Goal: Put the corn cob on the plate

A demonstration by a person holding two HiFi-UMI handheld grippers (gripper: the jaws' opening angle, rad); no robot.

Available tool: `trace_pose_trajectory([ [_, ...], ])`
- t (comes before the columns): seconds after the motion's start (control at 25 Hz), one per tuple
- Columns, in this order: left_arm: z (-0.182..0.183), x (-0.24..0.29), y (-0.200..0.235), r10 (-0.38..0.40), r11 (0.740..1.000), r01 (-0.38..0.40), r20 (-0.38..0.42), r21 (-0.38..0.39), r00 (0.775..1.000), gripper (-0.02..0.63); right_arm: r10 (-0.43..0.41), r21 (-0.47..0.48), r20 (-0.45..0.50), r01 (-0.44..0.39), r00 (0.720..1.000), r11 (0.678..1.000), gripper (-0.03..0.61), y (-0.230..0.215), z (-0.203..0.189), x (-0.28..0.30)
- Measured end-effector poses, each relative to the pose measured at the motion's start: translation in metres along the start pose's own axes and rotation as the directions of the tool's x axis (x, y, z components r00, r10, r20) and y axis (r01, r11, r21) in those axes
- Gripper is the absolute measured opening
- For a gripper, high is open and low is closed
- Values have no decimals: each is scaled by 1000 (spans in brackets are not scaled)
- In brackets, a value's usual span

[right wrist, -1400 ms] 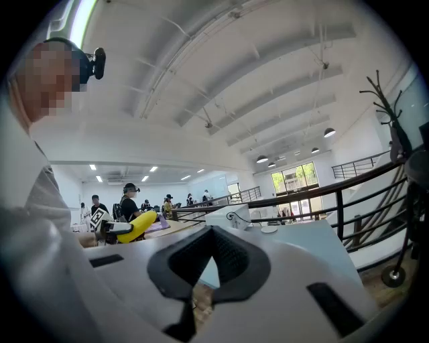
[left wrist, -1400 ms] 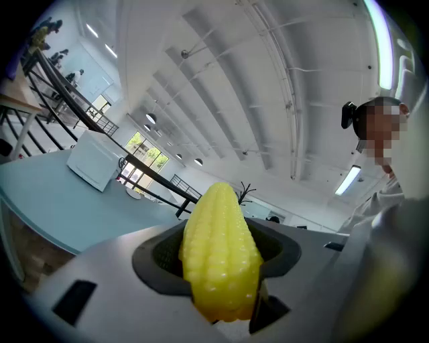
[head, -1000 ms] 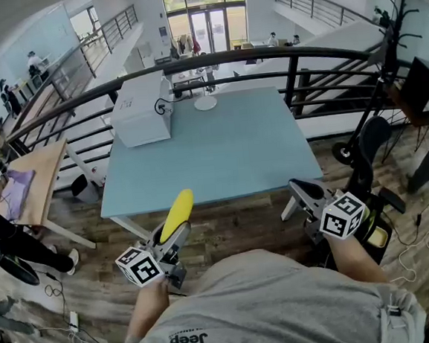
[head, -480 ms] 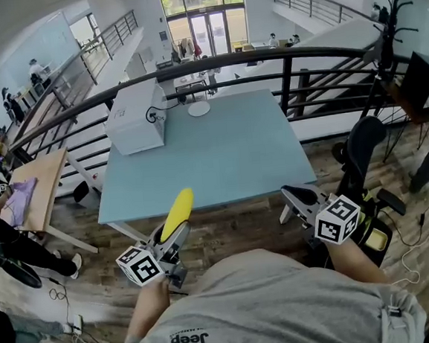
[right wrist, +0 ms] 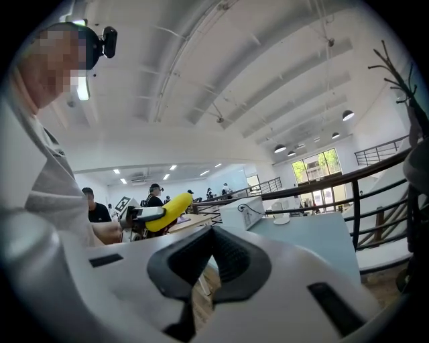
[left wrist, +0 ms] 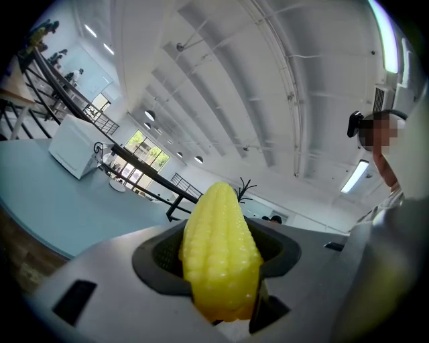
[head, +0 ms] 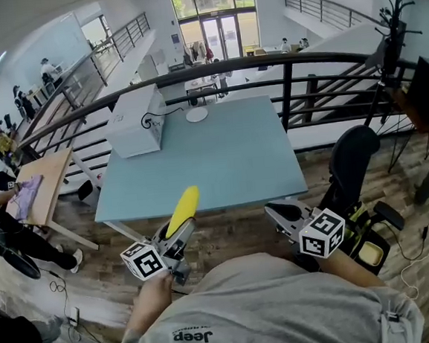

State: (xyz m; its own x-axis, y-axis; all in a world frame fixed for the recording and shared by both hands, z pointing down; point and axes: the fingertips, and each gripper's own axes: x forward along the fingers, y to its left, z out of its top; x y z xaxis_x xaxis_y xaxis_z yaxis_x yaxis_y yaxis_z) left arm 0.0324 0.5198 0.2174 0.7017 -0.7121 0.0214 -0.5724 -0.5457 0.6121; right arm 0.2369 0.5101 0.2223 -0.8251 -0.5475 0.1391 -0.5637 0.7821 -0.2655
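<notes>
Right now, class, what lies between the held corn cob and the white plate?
Only bare tabletop separates corn cob and plate, in the head view; the white box stands aside.

one corn cob [head: 183,209], one plate [head: 197,115], one table [head: 228,158], two hand-held grippers [head: 179,233] [head: 275,213]

The left gripper [head: 179,233] points level and squeezes the corn cob [head: 182,209]. The right gripper [head: 279,213] tips down a little, jaws together, empty.
</notes>
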Motion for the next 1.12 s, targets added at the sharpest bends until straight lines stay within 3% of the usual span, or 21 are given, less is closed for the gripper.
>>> trace_pose_trajectory([
  [0.24, -15, 20, -6, 14, 1000, -15, -29, -25, 999, 249, 38, 3, 3, -38, 999, 999, 17, -11, -3, -4],
  [0.52, 2, 24, 29, 12, 999, -14, -35, -33, 999, 249, 0, 19, -2, 0, 1000, 1000, 17, -36, -5, 30],
  [1.12, 132, 35, 206, -97, 995, 97, -97, -5, 991, 249, -193, 15, 18, 192, 981, 981, 17, -87, 40, 211],
])
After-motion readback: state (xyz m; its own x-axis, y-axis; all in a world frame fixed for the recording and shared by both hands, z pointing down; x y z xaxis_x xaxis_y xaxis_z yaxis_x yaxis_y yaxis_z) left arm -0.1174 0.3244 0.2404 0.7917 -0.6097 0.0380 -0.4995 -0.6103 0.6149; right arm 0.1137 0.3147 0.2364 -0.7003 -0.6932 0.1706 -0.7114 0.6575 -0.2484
